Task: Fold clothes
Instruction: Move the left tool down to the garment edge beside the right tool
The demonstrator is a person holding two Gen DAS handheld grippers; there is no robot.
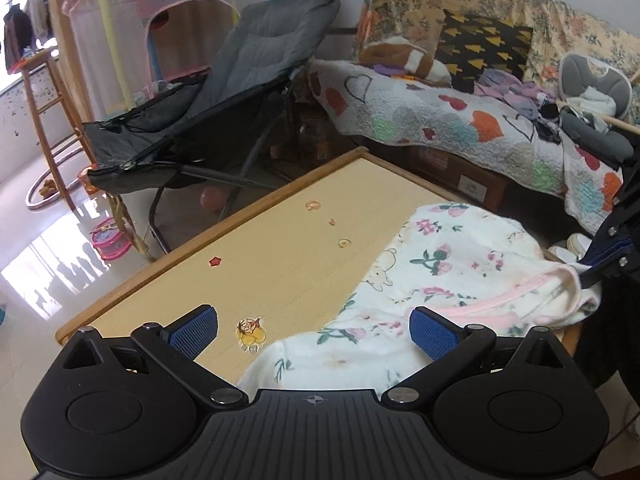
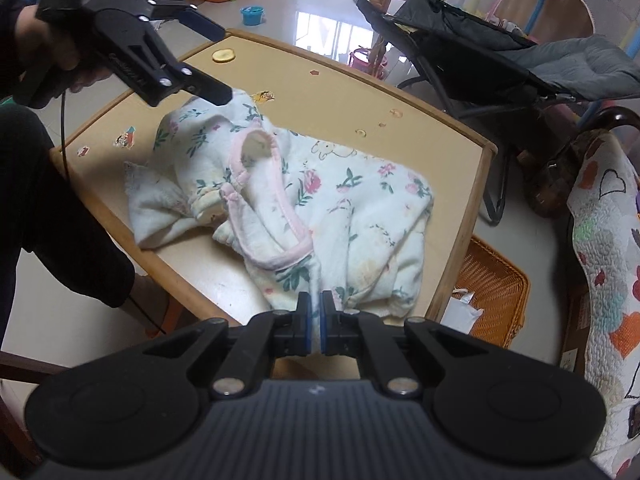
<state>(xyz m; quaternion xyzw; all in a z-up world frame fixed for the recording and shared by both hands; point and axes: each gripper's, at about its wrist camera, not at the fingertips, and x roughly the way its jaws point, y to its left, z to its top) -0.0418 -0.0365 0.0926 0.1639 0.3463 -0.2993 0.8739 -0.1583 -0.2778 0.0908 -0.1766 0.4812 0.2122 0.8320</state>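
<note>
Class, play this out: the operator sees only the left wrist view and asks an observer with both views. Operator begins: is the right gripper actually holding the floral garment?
Observer: Yes. The right gripper is shut on an edge of the floral garment.
Operator: What lies beyond the table on that side?
Observer: A wicker basket stands on the floor against the table.
Operator: Is my left gripper touching cloth?
Observer: No, the left gripper hangs open above it.
</note>
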